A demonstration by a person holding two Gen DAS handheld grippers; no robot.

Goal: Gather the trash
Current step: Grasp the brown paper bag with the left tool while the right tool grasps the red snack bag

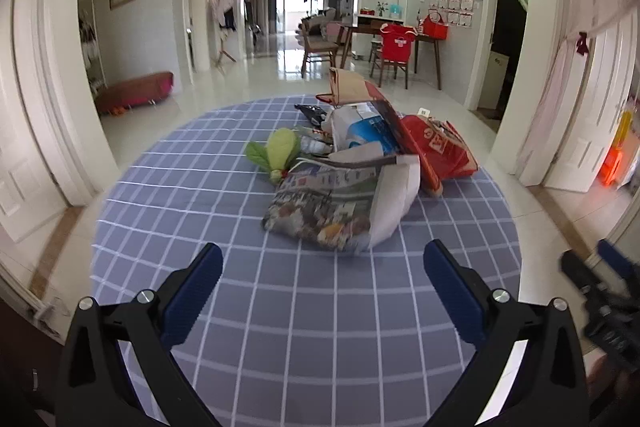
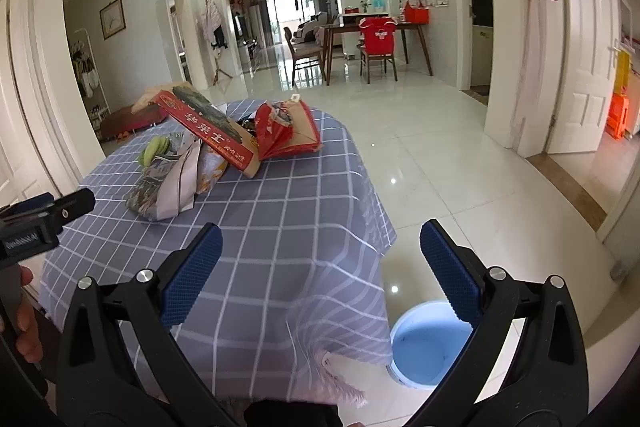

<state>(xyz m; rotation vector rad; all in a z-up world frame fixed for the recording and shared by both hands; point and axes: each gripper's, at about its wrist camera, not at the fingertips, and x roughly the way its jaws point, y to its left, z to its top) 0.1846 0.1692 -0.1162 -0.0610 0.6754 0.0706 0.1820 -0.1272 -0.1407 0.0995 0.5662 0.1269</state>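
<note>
Blue-grey checked cloth (image 1: 280, 307) with thin white lines covers the round desk, hanging in folds over its near edge in the right wrist view. Trash is heaped toward the far side of the desk: a crumpled newspaper (image 1: 340, 207) lies nearest, a long red box (image 2: 208, 127) leans tilted across the pile, a torn red bag (image 2: 284, 131) sits beside it, and a green leafy item (image 1: 280, 149) rests at the left of the heap. On the glossy white tiled floor (image 2: 460, 155), just beside the desk, stands a light blue bin (image 2: 428, 347). Beyond, a wooden dining table (image 1: 400, 35) with chairs stands by the white wall. Both the left gripper (image 1: 322, 267) and the right gripper (image 2: 320, 251) have their jaws spread wide, holding nothing, short of the heap.
</note>
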